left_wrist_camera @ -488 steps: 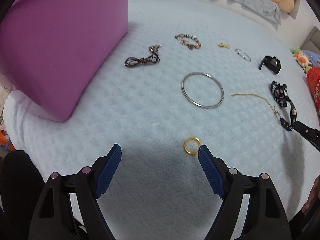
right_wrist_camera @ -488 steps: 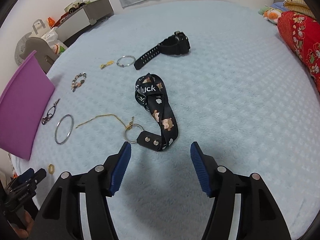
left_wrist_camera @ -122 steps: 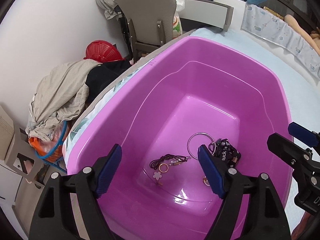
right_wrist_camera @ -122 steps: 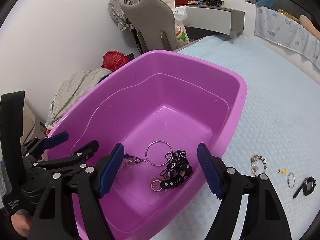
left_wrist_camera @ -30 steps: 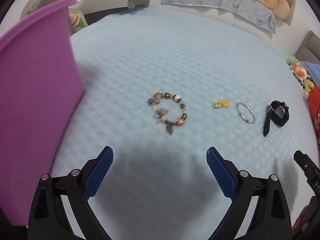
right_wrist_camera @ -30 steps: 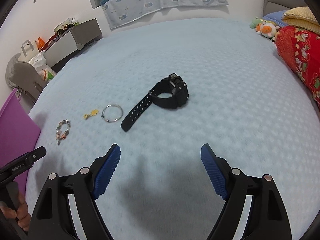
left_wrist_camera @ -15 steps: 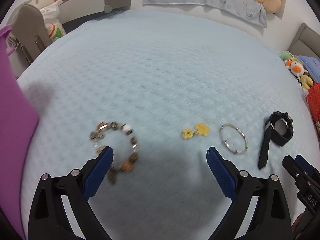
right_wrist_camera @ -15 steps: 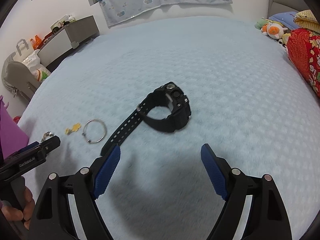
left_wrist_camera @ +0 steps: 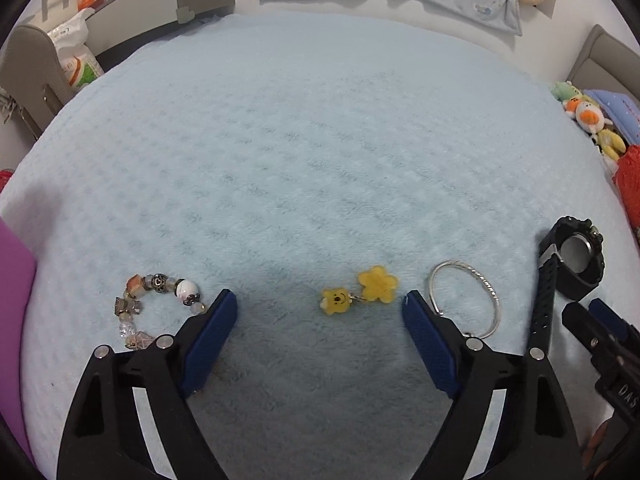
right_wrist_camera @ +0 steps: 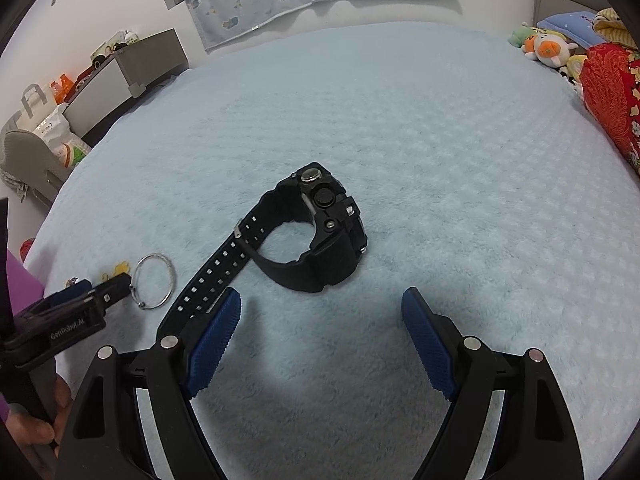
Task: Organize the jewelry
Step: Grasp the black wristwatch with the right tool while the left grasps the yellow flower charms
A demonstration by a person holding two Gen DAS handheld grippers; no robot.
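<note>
My left gripper [left_wrist_camera: 319, 304] is open and empty, low over the light blue blanket [left_wrist_camera: 312, 152]. A yellow bear-and-flower charm [left_wrist_camera: 358, 291] lies just ahead between its fingertips. A beaded bracelet [left_wrist_camera: 154, 300] lies left of the left finger, a silver bangle [left_wrist_camera: 468, 296] right of the right finger. My right gripper [right_wrist_camera: 321, 306] is open and empty, just short of a black wristwatch [right_wrist_camera: 316, 234], whose strap runs past its left finger. The watch also shows in the left wrist view [left_wrist_camera: 574, 256].
The purple bin's edge [left_wrist_camera: 14, 280] is at the far left. Stuffed toys [right_wrist_camera: 544, 46] and a red cushion [right_wrist_camera: 612, 92] lie at the bed's right side. A grey chair [left_wrist_camera: 32, 68] and desk stand beyond the left edge. The silver bangle [right_wrist_camera: 154, 282] lies left of the strap.
Both grippers have moved forward and down. The charm now lies between my left fingertips, and the watch is closer to my right gripper. Both stay open.
</note>
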